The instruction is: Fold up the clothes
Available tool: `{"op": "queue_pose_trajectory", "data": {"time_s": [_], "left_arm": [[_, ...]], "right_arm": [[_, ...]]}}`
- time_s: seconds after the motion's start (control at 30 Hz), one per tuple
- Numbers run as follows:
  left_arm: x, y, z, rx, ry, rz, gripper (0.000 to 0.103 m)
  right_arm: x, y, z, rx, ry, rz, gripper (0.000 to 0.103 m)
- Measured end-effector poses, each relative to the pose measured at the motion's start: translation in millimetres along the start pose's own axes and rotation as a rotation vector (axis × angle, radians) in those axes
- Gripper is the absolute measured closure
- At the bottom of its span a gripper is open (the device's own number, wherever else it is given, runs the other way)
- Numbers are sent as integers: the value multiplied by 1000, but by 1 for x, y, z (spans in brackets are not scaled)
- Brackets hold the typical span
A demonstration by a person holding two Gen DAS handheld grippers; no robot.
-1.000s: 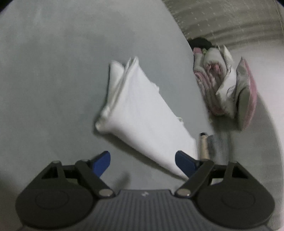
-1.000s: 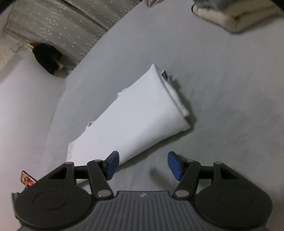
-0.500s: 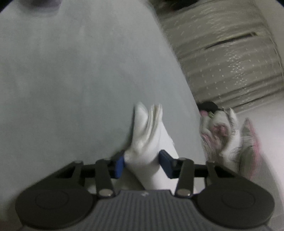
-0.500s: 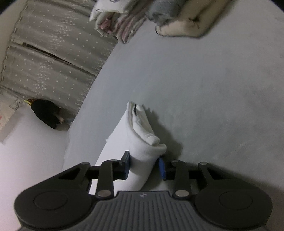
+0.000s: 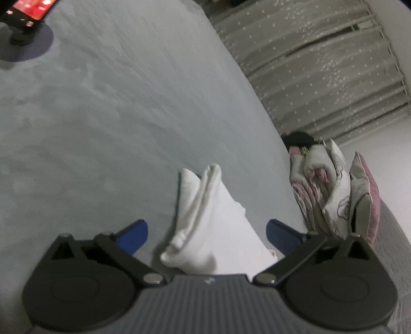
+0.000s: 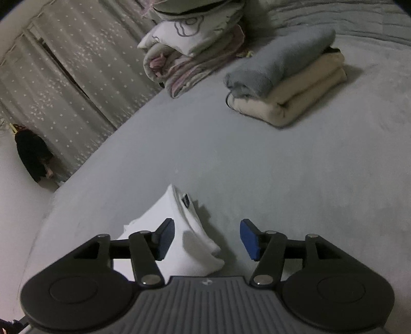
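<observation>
A white folded garment lies on the grey bed. One end of it runs between the blue pads of my left gripper. Those jaws are opening wide, and neither pad touches the cloth. In the right wrist view the other end of the garment, with a small dark label on top, lies between the pads of my right gripper. Its jaws are opening too. The left pad stands close beside the fold and the right pad is well clear of it.
A phone on a round stand sits at the far left of the bed. A pile of pink and white bedding lies by the star-patterned curtain. Folded grey and cream blankets rest further back. A dark bundle is on the floor.
A second ago both grippers hung open over the garment. Half a second ago each had pinched an end of it. Now both have let go and the garment lies loose.
</observation>
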State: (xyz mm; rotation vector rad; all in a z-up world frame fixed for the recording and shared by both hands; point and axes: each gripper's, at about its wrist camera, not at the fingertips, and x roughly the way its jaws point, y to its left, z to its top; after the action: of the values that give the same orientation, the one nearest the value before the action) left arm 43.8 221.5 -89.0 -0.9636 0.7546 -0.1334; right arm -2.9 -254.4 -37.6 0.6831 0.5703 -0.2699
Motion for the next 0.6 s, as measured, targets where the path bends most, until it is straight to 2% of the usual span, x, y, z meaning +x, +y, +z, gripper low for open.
{"op": "queue_pose_trajectory", "data": {"time_s": [0.17,0.23,0.33,0.6], "left_arm": [[13,-1,14,-20,156,39,0],[12,3,16,-16,194,44,0],[17,3,23,-10,218,34,0],[42,3,34,24,259,-52,2]], "right_arm": [[3,11,4,-46,12,38,36],[5,18,6,-66,12,57,36],[6,29,5,-102,7,76,34],[15,58,-4,-170,20,120,33]]}}
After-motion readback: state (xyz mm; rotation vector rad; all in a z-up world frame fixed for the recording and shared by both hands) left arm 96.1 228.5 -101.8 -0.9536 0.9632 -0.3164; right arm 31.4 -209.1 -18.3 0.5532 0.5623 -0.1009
